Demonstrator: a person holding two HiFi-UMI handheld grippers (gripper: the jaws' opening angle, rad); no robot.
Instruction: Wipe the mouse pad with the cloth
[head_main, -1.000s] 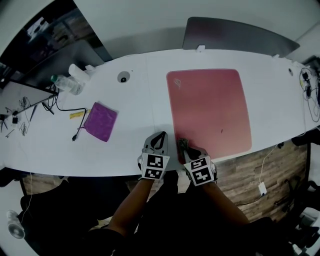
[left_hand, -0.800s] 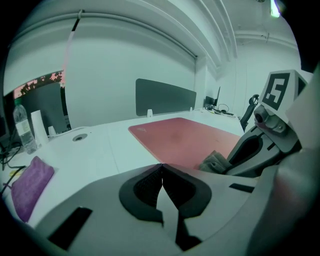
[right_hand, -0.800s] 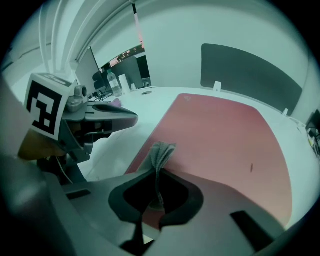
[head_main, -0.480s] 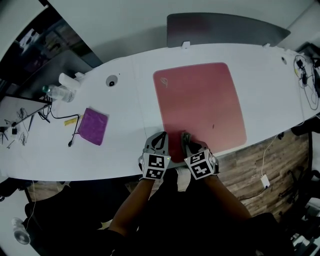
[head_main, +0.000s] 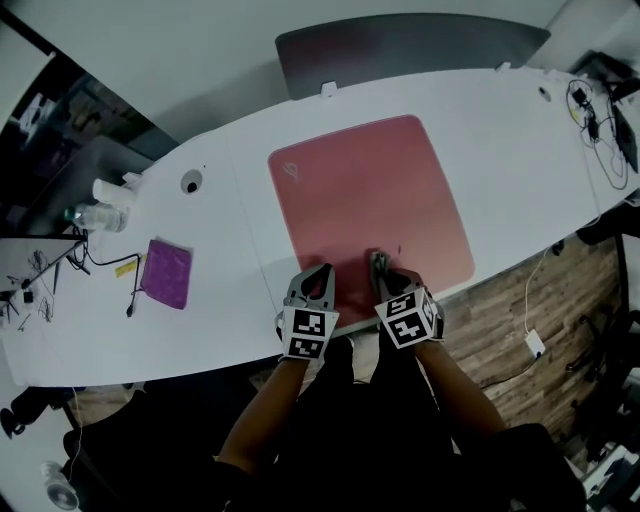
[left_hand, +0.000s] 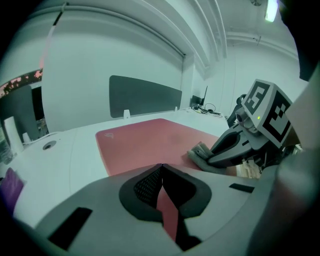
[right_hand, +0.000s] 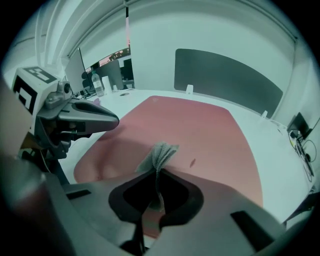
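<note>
A large red mouse pad (head_main: 370, 195) lies on the white table (head_main: 230, 310). My right gripper (head_main: 380, 268) is shut on a small grey cloth (head_main: 377, 262) near the pad's front edge. In the right gripper view the cloth (right_hand: 161, 154) sticks up, folded, from between the jaws of that gripper (right_hand: 157, 172), just short of a small dark mark (right_hand: 192, 161) on the pad. In the left gripper view the cloth (left_hand: 202, 152) rests on the pad (left_hand: 150, 140). My left gripper (head_main: 318, 280) is shut and holds nothing, its tip over the pad's front left corner.
A purple cloth (head_main: 166, 273) lies at the table's left beside a black cable (head_main: 95, 262) and a plastic bottle (head_main: 100, 215). A grey panel (head_main: 410, 45) stands behind the table. More cables (head_main: 600, 110) lie at the far right. The table's front edge is just below both grippers.
Both grippers now stand further right along the pad's front edge, the right one still holding the grey cloth. The head view has swung, so the table sits more slanted.
</note>
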